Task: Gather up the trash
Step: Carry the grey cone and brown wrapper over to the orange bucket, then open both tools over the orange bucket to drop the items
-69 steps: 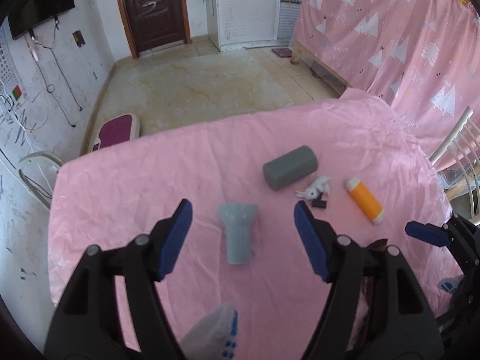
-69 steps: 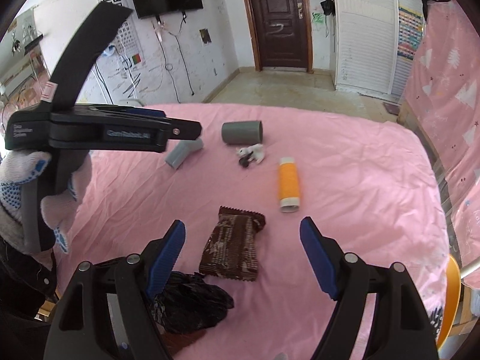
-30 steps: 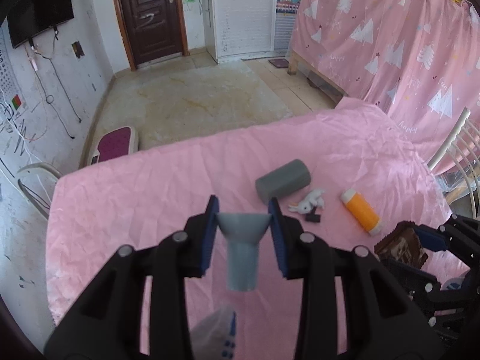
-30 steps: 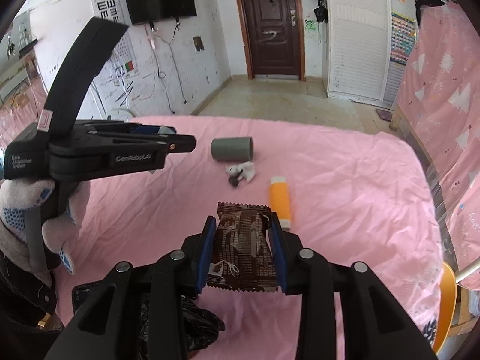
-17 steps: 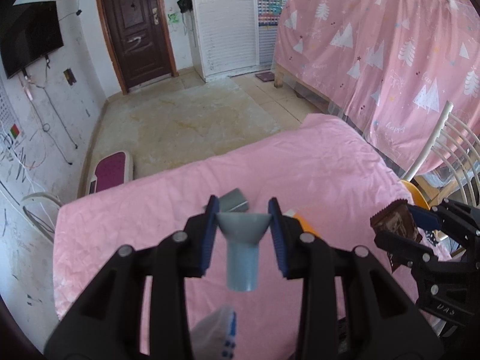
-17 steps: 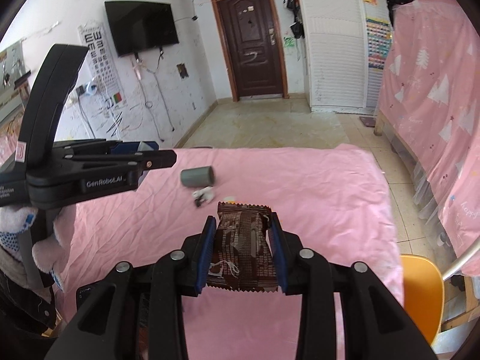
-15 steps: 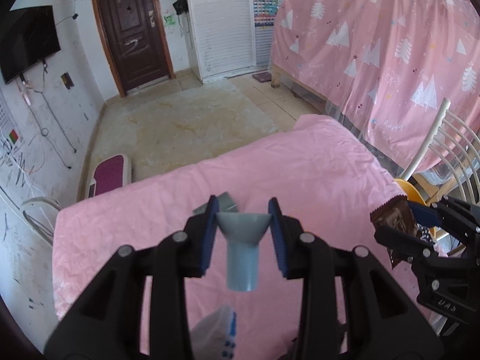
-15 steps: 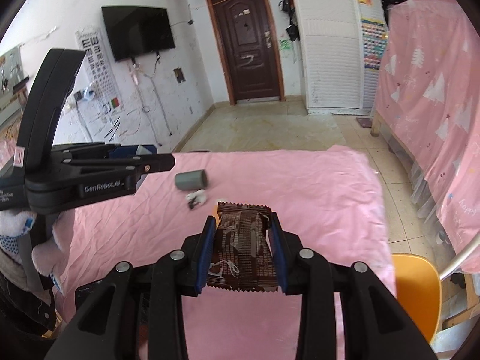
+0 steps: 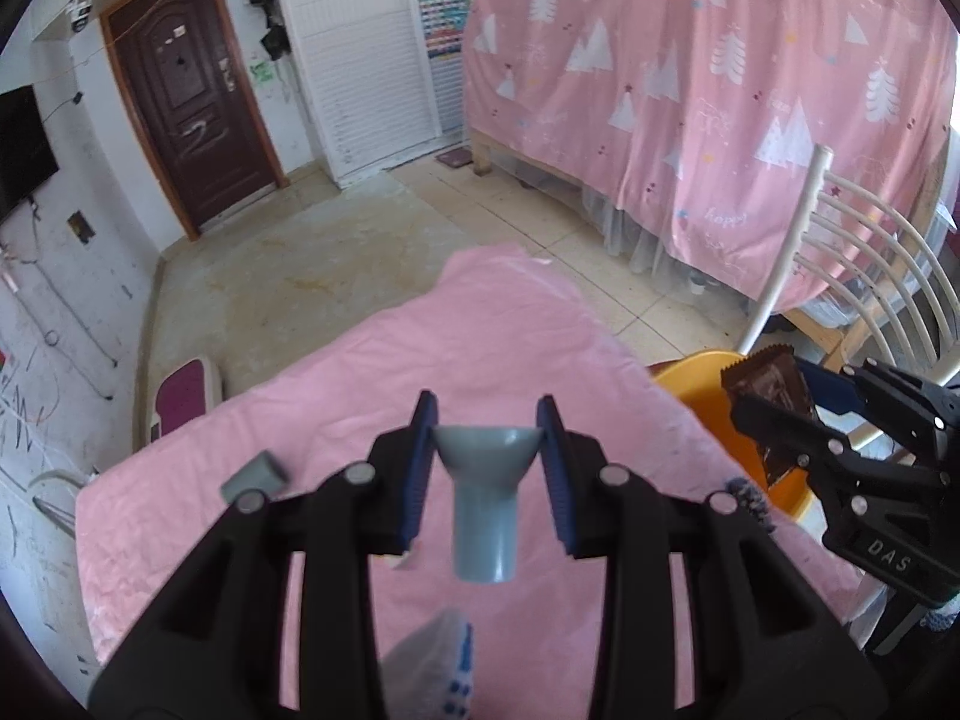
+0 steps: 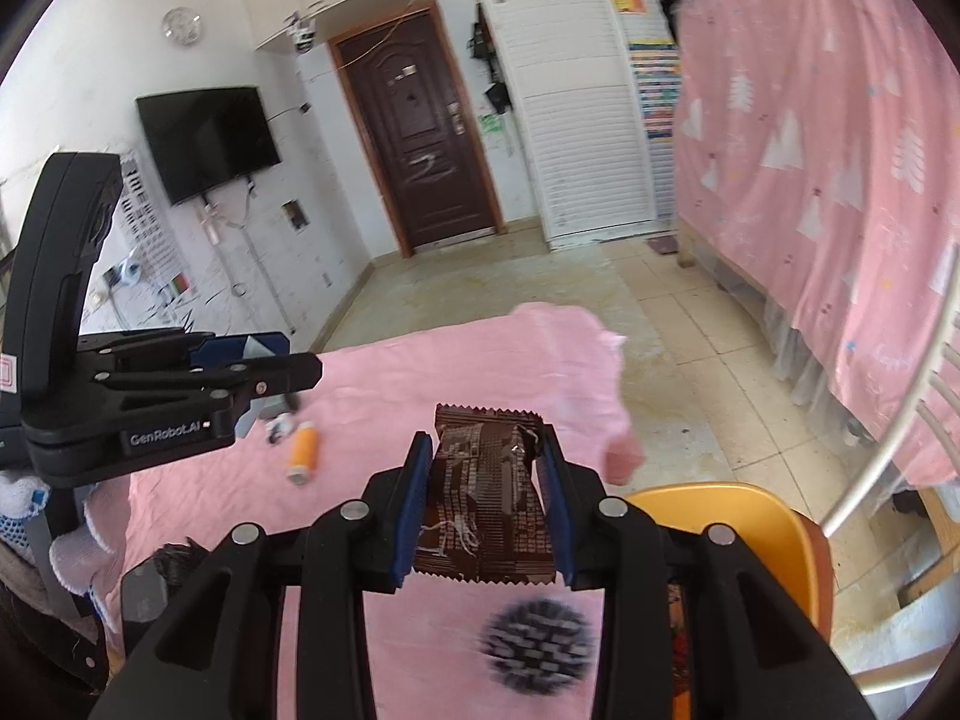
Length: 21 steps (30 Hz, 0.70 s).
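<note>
Both grippers up off the pink tablecloth and loaded. Left gripper closed narrow on the grey funnel-shaped piece — blue pads pinched against the flared rim on either side, stem hanging down toward the camera, clear of the cloth below. Right gripper likewise narrowed down on the brown snack wrapper, pads pressed flat against its two long edges, serrated top edge poking up past the fingertips. In the left wrist view, seen off to the right: that same wrapper in the right gripper, held above the orange bin beside the table's edge. In the right wrist view, the orange bin low and to the right, just beyond the cloth's edge, the wrapper ahead of its near rim. Left behind on the cloth — a grey cylinder, an orange tube lying flat, and a small white scrap beside it, partly hidden by the left gripper. Gloved hand at the lower left, wrapped around that gripper's handle. A dark blurred blob on the cloth close under the right gripper, too smeared to identify. White chair back beyond the bin.
</note>
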Motion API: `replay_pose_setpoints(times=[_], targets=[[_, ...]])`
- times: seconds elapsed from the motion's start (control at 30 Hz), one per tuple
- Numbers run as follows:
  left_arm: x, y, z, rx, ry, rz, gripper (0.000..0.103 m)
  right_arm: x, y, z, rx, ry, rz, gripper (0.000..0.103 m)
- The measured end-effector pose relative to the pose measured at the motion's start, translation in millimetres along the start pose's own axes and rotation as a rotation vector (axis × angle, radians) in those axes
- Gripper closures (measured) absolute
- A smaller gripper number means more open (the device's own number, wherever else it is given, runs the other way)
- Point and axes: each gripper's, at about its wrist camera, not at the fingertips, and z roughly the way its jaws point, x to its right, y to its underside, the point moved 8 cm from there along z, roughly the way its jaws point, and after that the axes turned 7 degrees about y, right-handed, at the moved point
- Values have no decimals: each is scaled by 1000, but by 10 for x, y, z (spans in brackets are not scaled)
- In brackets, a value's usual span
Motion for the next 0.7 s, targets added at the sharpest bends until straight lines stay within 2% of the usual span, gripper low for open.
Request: replay_pose_setpoints(times=[0.13, 0.37, 0.47, 0.7], targets=[[364, -83, 121, -21, 51, 28, 71, 404, 16, -80, 11, 42, 43, 78], [1031, -172, 304, -75, 248, 42, 71, 939, 182, -24, -10, 91, 112, 78], [1235, -210, 394, -93, 284, 47, 71, 1084, 257, 13, -21, 92, 134, 78], [1539, -225, 613, -133, 313, 56, 71, 1287, 357, 95, -41, 90, 183, 77]])
